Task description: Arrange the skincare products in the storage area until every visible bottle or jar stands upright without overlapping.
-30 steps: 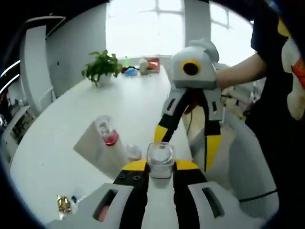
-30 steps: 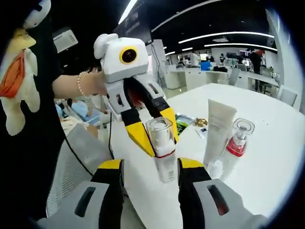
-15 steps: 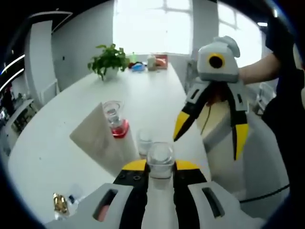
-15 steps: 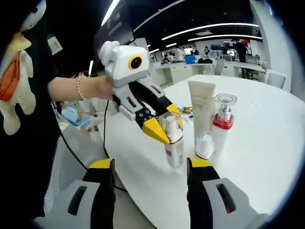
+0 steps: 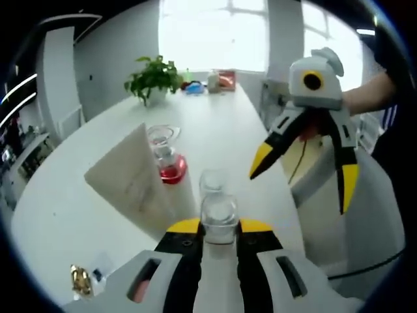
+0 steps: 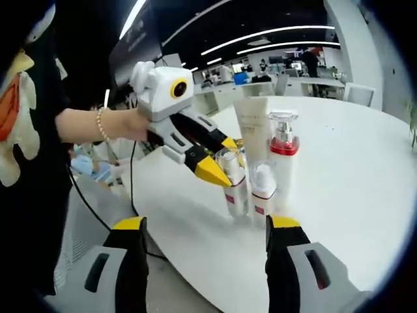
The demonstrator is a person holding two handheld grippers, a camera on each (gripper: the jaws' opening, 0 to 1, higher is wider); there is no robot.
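Left gripper view sits close behind the bottles point(image 5: 218, 218); right gripper view faces them (farther back).

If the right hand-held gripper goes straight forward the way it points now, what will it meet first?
Probably the small white bottle with the red band, standing straight ahead between its open jaws. The clear-capped bottle held by the left hand-held gripper stands just beside it, so depth between the two is uncertain.
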